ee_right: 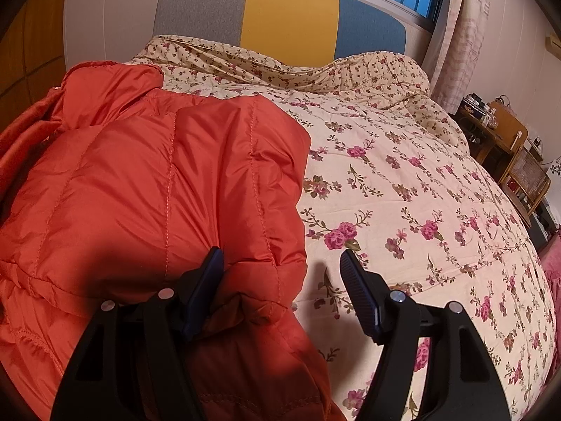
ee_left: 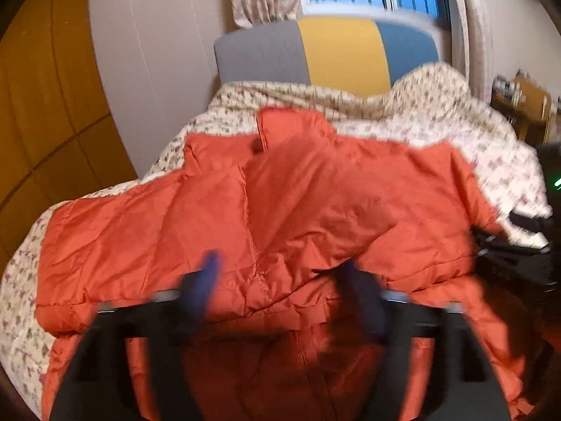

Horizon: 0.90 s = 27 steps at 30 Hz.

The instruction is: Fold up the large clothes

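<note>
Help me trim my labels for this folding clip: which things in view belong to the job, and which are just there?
Part of the job:
- puffy orange quilted jacket
- left claw, open
- right claw, open over the jacket's edge

Just there:
- cream floral bedspread
- grey, yellow and blue headboard
- patterned curtain
- wooden chair

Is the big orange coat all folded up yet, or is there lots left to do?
Not yet. Done: the orange coat lies spread on the flowery bedspread, one side apparently turned over its middle. In hand: nothing is gripped; the left tongs hang open above the coat, and the right tongs sit open at its edge. Left: its sleeve still sticks out sideways, and the coat isn't a neat bundle.
</note>
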Each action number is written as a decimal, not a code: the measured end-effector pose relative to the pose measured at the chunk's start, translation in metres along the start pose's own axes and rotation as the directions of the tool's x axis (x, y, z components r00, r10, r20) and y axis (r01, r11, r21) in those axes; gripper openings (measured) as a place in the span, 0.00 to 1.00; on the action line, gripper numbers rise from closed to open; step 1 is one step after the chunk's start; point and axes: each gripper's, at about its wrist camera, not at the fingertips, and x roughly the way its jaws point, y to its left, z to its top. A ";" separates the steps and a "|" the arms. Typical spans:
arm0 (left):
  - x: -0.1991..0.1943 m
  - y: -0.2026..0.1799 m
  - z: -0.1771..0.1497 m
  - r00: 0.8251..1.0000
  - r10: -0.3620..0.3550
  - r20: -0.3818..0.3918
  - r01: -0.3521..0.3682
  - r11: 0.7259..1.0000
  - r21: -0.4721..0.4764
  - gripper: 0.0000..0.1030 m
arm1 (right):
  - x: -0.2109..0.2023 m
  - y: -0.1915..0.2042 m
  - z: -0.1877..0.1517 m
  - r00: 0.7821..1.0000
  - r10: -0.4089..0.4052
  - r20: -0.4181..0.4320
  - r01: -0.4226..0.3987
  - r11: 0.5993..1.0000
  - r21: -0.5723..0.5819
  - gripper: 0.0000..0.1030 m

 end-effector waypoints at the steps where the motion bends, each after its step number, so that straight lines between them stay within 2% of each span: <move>1: -0.005 0.000 0.001 1.000 -0.011 0.012 0.011 1.000 -0.012 0.78 | 0.000 0.001 0.000 1.000 -0.001 0.000 0.001 1.000 -0.001 0.66; 5: -0.026 0.023 -0.002 0.998 -0.056 0.028 0.058 0.995 -0.087 0.78 | -0.001 0.000 0.000 1.000 0.003 0.004 -0.003 1.000 0.002 0.67; 8: -0.035 0.050 -0.002 0.998 -0.035 0.043 0.040 0.989 -0.142 0.78 | -0.009 -0.003 0.002 0.999 0.034 0.024 -0.034 0.999 0.007 0.68; 12: -0.035 0.107 -0.003 0.998 0.058 0.022 -0.051 0.972 -0.228 0.78 | -0.033 0.004 0.014 0.991 0.120 0.063 -0.118 0.992 -0.043 0.68; 14: -0.030 0.137 -0.004 0.993 0.115 -0.004 -0.111 0.955 -0.275 0.78 | -0.054 0.017 0.026 0.976 0.190 0.106 -0.183 0.981 -0.067 0.68; 17: -0.019 0.169 -0.005 0.985 0.163 -0.052 -0.171 0.931 -0.323 0.78 | -0.077 0.048 0.042 0.952 0.263 0.154 -0.244 0.961 -0.128 0.71; 21: 0.002 0.188 -0.010 0.973 0.198 -0.122 -0.226 0.924 -0.309 0.78 | -0.082 0.103 0.057 0.927 0.342 0.156 -0.305 0.927 -0.220 0.73; 23: 0.013 0.196 -0.014 0.968 0.203 -0.149 -0.240 0.921 -0.307 0.78 | -0.075 0.126 0.061 0.930 0.338 0.146 -0.295 0.921 -0.253 0.73; 25: 0.022 0.204 -0.018 0.965 0.194 -0.174 -0.242 0.916 -0.321 0.78 | -0.060 0.142 0.063 0.948 0.297 0.117 -0.258 0.929 -0.265 0.73; 27: 0.031 0.209 -0.022 0.966 0.176 -0.188 -0.233 0.909 -0.345 0.78 | -0.036 0.150 0.060 0.966 0.255 0.051 -0.237 0.942 -0.237 0.74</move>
